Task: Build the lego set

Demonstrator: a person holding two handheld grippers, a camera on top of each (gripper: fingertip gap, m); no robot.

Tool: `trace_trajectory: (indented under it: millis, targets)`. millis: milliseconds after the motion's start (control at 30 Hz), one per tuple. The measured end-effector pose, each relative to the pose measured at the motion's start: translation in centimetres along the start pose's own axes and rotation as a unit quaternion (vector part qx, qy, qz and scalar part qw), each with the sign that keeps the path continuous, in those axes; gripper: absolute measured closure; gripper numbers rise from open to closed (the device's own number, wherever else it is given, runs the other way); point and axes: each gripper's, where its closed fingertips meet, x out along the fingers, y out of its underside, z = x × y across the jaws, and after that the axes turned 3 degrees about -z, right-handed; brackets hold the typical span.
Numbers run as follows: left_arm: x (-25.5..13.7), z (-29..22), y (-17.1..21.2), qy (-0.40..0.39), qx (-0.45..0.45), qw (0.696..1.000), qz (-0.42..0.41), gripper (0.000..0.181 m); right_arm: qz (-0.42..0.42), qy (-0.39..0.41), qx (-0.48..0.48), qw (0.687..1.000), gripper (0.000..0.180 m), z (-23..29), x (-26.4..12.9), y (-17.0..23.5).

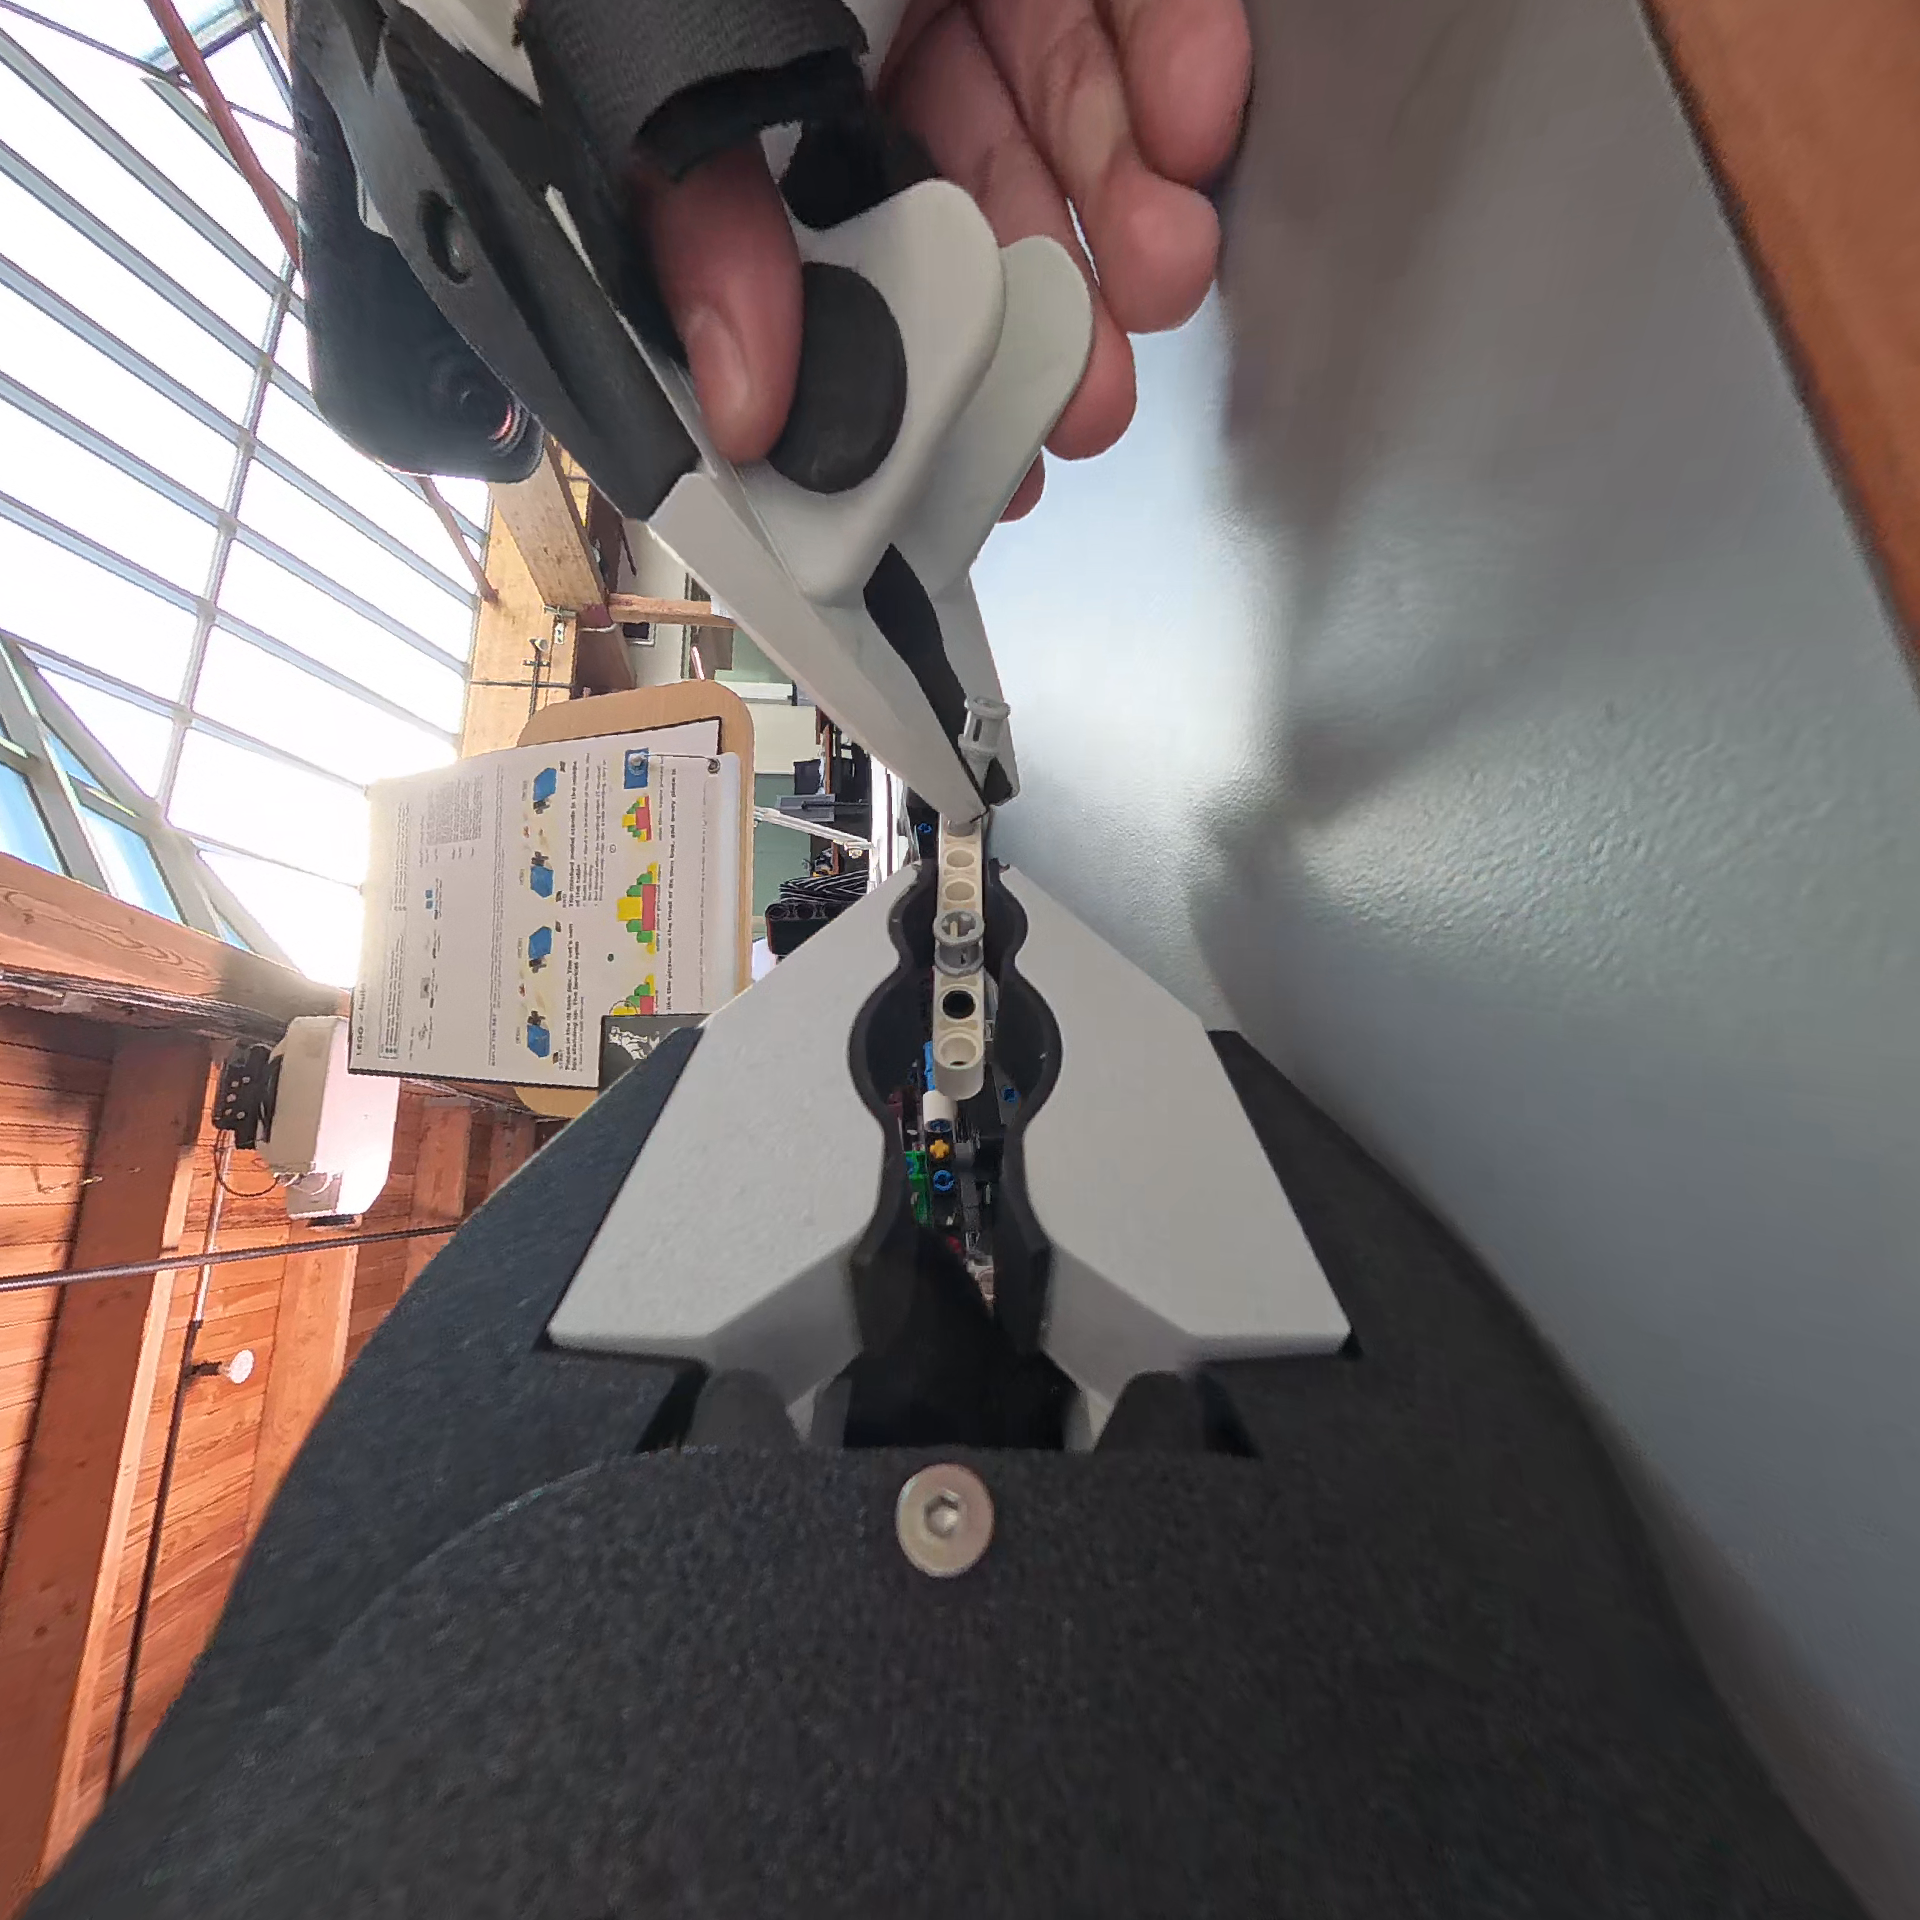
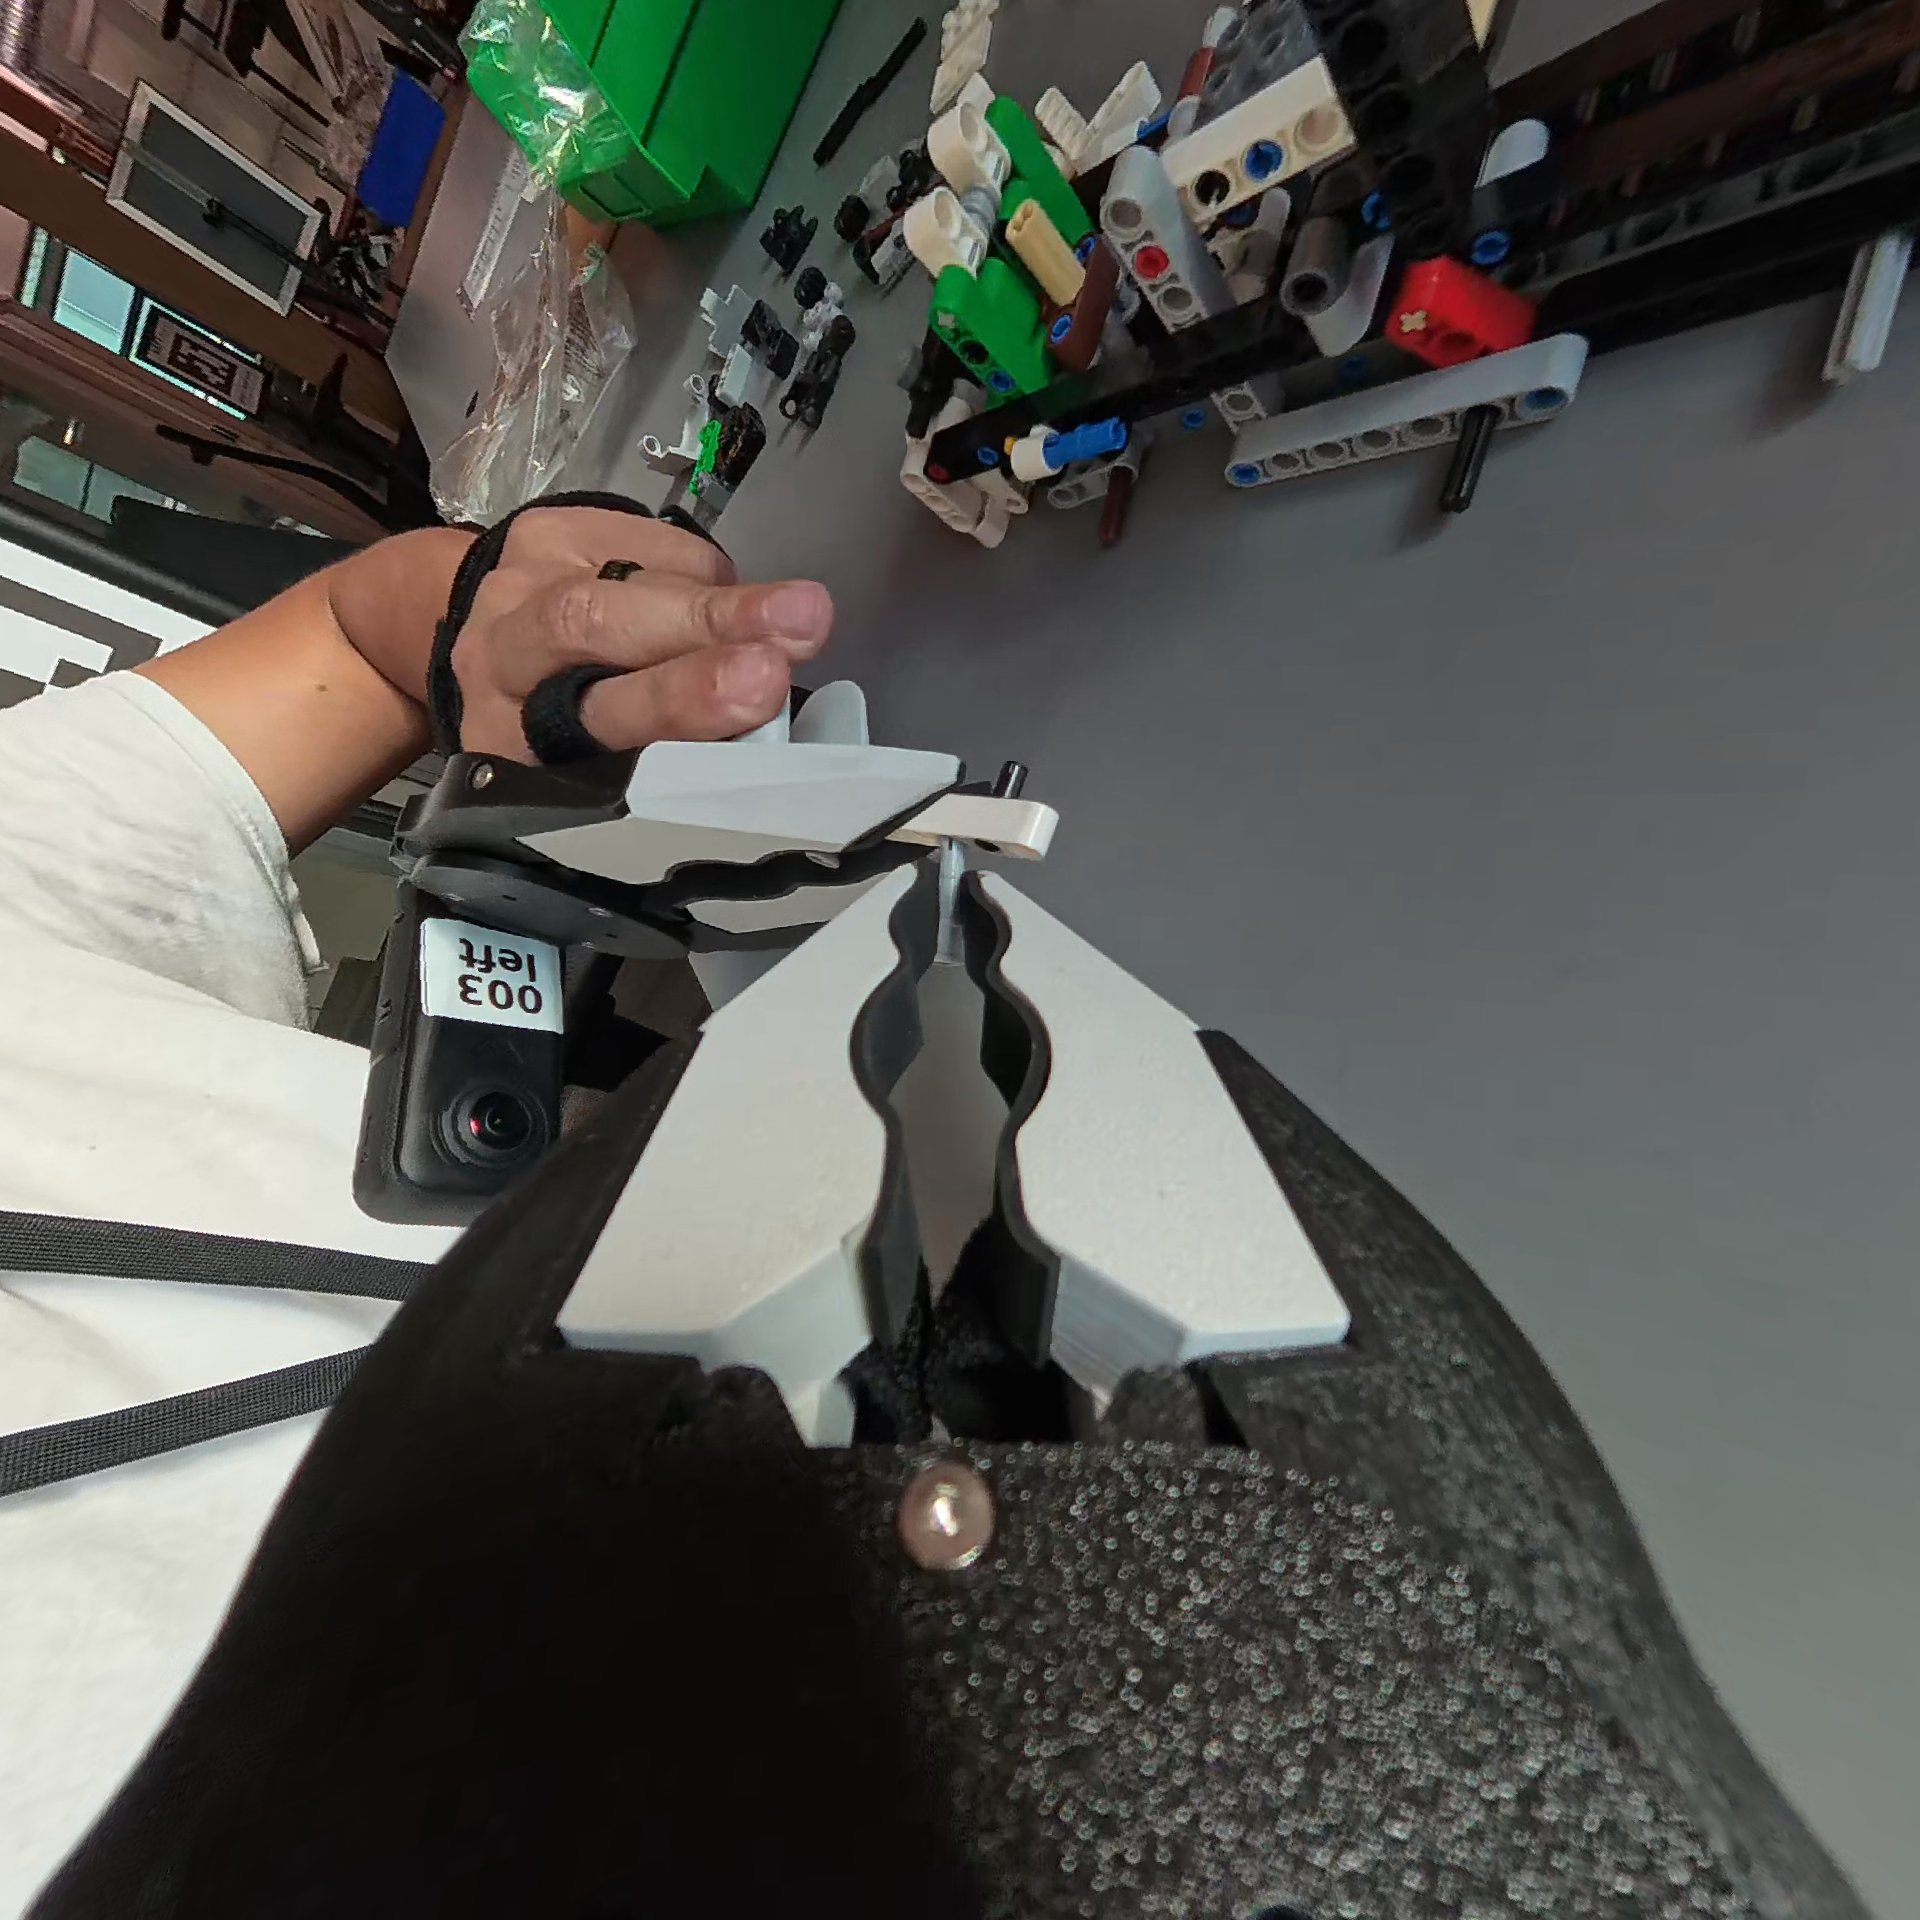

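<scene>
We see a white holed beam (image 1: 958, 961), light, stiff and smooth, clamped flat in the left tongs (image 1: 961, 883) above the bench (image 2: 1455, 831). The right tongs (image 2: 951, 904) pinch a small grey pin (image 2: 952, 883), best held by its shank, at the beam's end hole.

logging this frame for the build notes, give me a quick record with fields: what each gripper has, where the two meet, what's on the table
left gripper: shut on white beam, a white holed beam held along its fingers
right gripper: shut on grey pin, a small light grey pin at its fingertips
meeting point: pin tip is at the beam, above the table; seating cannot be told
table: grey, carries the partly built model and loose parts
other: green box at the far edge
</scene>
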Motion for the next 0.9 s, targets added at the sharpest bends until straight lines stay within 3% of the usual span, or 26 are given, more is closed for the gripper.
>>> trace_trajectory:
  millis: [633,900]
  targets:
    - [0.26,0.34,0.28,-0.004,0.072,0.997,0.031,0.177,0.013,-0.054,0.11,0.992,0.178,-0.15,0.13,-0.4]
    - [0.29,0.03,0.22,0.012,0.069,0.997,0.026,0.177,0.038,-0.023,0.024,0.999,0.177,-0.53,0.48,-0.42]
